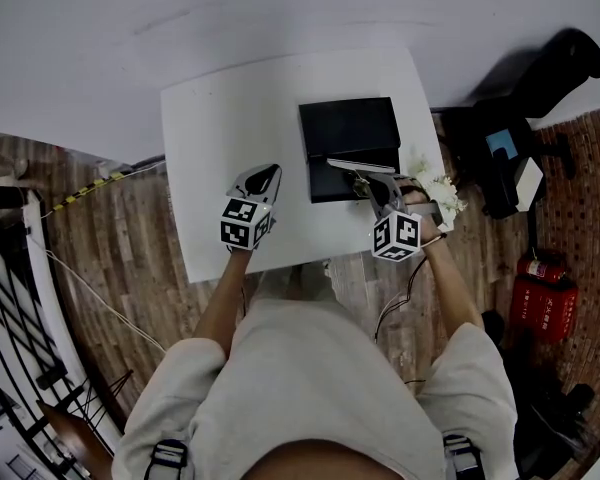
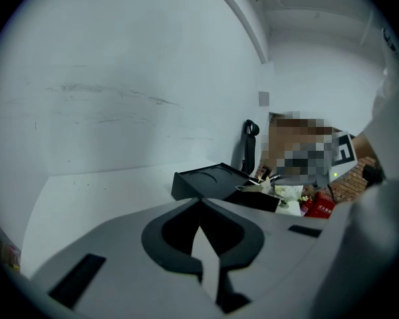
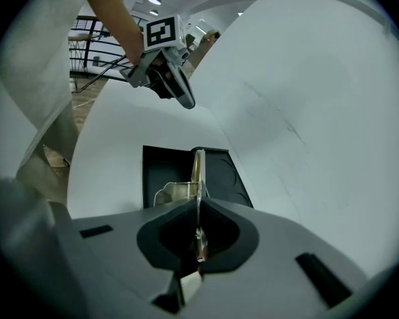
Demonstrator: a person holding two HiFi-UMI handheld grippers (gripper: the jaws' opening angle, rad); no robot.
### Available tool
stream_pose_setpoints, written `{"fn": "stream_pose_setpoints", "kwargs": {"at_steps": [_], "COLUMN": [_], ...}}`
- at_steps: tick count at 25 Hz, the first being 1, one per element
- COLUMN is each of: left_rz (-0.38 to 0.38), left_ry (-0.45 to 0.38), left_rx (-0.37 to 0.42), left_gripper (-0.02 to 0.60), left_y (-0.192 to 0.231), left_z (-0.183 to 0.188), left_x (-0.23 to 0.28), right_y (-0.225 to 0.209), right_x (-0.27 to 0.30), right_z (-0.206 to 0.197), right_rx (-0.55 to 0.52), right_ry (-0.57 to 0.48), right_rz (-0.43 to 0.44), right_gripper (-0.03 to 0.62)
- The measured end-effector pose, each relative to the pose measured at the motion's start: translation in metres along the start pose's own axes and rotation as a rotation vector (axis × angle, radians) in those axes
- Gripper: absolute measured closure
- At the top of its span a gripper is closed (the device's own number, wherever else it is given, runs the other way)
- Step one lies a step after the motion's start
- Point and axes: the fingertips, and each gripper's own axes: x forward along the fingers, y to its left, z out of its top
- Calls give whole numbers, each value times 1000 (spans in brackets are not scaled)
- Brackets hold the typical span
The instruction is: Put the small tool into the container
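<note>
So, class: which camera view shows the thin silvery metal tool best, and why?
The right gripper view: the thin silvery metal tool fills the centre, edge-on, clamped between shut jaws over the black rectangular container. The head view shows the tool as a small bright strip; the left gripper view, a tiny distant glint.

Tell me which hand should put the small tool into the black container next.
Right. The right tongs are shut on the small tool and sit over the black container's near edge. The left tongs are shut, empty, and beside the container over the white table.
</note>
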Motion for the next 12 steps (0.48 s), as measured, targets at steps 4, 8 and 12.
{"fn": "stream_pose_setpoints", "kwargs": {"at_steps": [4, 8, 12], "left_rz": [4, 7, 9], "left_ry": [-2, -1, 2], "left_rx": [-4, -9, -14], "left_gripper": [571, 571, 571], "left_y": [2, 4, 5], "left_z": [-2, -4, -7], "left_x": [-2, -4, -5], "right_y": [7, 13, 20], "right_x": [7, 14, 21], "right_z": [0, -4, -5], "right_rx": [-108, -187, -204], "right_ry": [23, 51, 57], "right_rz": [18, 31, 47], "right_gripper": [592, 592, 592]}}
